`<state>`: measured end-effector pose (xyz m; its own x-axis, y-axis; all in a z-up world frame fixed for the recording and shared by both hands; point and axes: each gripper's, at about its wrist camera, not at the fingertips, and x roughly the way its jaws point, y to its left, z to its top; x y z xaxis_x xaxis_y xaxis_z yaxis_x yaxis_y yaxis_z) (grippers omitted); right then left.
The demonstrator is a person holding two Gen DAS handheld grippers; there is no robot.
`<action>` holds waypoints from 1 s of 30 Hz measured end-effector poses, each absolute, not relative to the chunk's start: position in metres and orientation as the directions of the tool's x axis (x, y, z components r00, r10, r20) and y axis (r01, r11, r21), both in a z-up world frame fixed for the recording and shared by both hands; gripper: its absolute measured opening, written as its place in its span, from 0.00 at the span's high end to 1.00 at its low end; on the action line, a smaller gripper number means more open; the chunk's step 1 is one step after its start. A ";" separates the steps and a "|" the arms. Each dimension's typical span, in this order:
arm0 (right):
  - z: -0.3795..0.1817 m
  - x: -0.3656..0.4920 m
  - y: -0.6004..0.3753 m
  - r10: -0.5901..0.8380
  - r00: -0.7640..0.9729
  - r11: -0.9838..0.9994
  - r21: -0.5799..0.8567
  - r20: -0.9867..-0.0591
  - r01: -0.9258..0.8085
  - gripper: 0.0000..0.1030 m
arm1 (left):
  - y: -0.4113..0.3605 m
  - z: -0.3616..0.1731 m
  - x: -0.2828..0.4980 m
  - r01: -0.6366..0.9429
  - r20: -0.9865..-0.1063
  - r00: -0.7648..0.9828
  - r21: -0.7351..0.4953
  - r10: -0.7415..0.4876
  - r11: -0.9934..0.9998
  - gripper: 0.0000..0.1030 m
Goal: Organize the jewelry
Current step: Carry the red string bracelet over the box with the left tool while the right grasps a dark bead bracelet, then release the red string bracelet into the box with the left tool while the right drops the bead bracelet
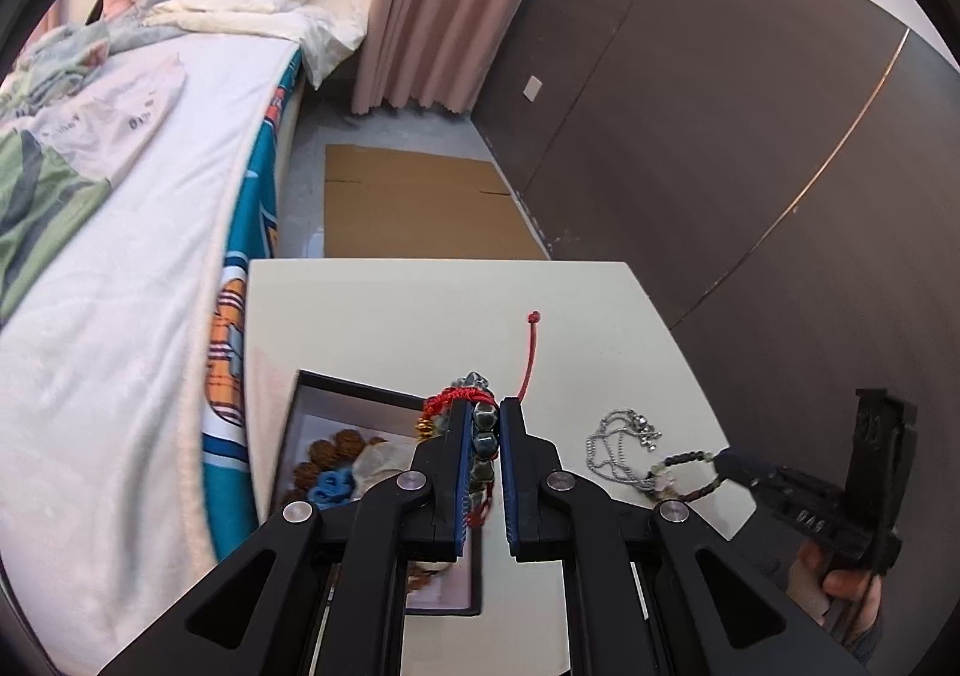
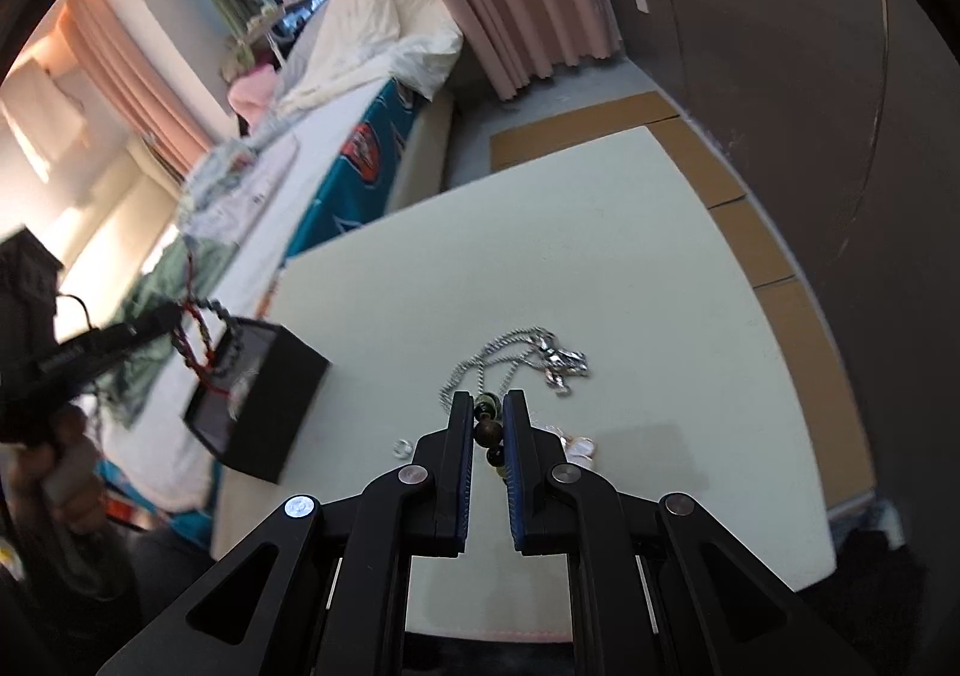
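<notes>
Box: the black jewelry box sits at the left edge of the table, beside the bed; beads in brown and blue already lie inside it.

Left hand-held gripper: the left hand-held gripper is clenched on a red-corded bracelet of dark green stones, held off the table just right of the box's far right corner; its red tail points away toward the far side.

Key relation: in the right wrist view the bracelet hangs over the box opening, so the box lies below and slightly left of the left hand-held gripper. This arm is much the nearer to the box; a short lowering and release looks like the next call.

Silver chain: a silver necklace lies loose mid-table, right of the box and just beyond the right fingertips.

Right hand-held gripper: the right hand-held gripper is closed on a dark beaded bracelet, whose string runs along the fingers; the box lies well to its left.

Small bits: a ring and pale pieces rest on either side of it.
</notes>
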<state>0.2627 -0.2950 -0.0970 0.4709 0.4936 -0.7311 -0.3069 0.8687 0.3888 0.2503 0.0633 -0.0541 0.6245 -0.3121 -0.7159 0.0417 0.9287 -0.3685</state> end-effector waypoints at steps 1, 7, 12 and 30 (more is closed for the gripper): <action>-0.097 0.265 -0.295 0.508 0.466 0.861 0.405 -0.724 -0.308 0.90 | 0.066 -0.054 0.251 0.034 -0.721 0.624 -0.359 -0.300 0.933 0.91; -0.088 0.269 -0.284 0.596 0.460 0.803 0.485 -0.658 -0.346 0.90 | 0.069 -0.068 0.260 0.012 -0.766 0.588 -0.314 -0.261 0.949 0.91; -0.077 0.268 -0.270 0.650 0.455 0.760 0.530 -0.609 -0.376 0.90 | 0.062 -0.094 0.270 -0.012 -0.805 0.534 -0.312 -0.257 0.950 0.91; -0.039 0.264 -0.131 0.768 0.308 0.618 0.524 -0.562 -0.586 0.89 | 0.120 -0.070 0.234 -0.129 -0.769 0.601 -0.360 -0.216 0.924 0.38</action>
